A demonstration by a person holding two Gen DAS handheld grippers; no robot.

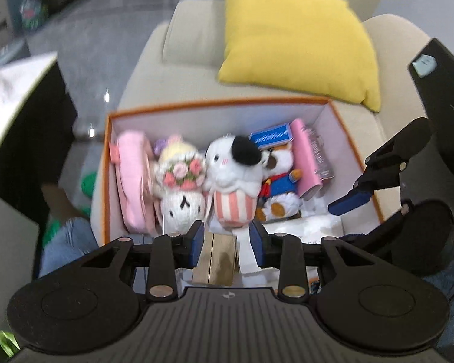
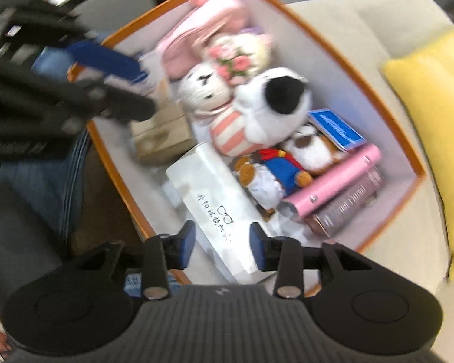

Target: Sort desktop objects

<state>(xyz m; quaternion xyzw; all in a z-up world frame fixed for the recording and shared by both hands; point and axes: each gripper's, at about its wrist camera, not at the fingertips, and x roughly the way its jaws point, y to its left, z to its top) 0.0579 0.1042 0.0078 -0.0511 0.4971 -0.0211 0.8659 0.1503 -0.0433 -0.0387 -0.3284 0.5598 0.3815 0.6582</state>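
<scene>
box (image 1: 107, 163): orange rim, white inside
cushion (image 1: 299, 39): yellow
cupcake plush (image 1: 233, 205): pink-and-white stripes
card (image 2: 337, 130): blue
small box (image 1: 216, 257): gold, perhaps tan; blurred
tube (image 2: 333, 181): pink

Left gripper (image 1: 227, 237) pointing steeply downward, jaws standing partly apart, blue pads (image 1: 198, 236) not pressing on anything, right gripper (image 2: 222, 242) also angling down, jaws parted about as wide, its blue fingertips showing at the left view's right edge.

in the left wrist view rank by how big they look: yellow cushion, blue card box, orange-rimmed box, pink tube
1. orange-rimmed box
2. yellow cushion, though it lies farther off, so its rank against the box is unsure
3. pink tube
4. blue card box
</scene>
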